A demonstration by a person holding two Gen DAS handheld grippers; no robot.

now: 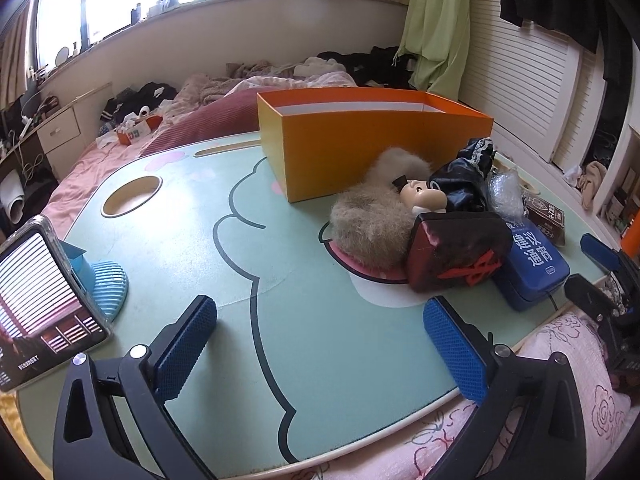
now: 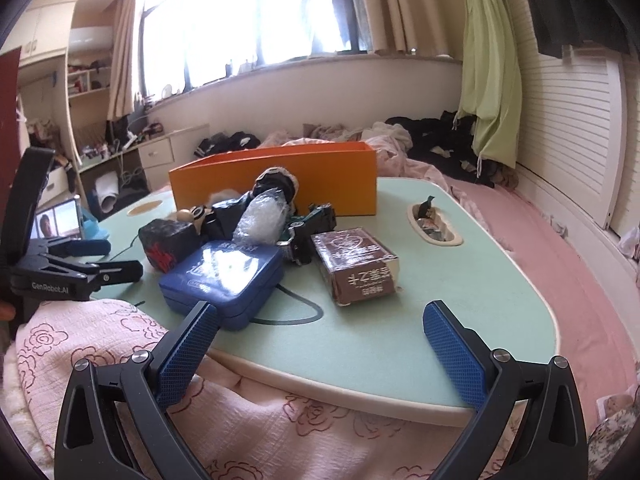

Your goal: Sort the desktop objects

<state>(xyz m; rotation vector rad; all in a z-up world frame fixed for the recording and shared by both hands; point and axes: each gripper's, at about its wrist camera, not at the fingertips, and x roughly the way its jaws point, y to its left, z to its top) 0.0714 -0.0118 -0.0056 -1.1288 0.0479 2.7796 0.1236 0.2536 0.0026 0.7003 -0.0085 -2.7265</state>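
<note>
Over the green table, both grippers — left, right — hold jaws spread, empty.

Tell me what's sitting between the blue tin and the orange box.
In the right wrist view, a bubble-wrapped bundle and dark doll clothing lie between blue tin and orange box.

- Left gripper: jaws spread wide, nothing between the blue pads, tilted downward over the tabletop.
- Right gripper: jaws likewise wide apart, empty, angled gently down at the tabletop's near edge.
- Seen from the right wrist, left gripper at far left, black frame raised, fingers pointing inward.
</note>
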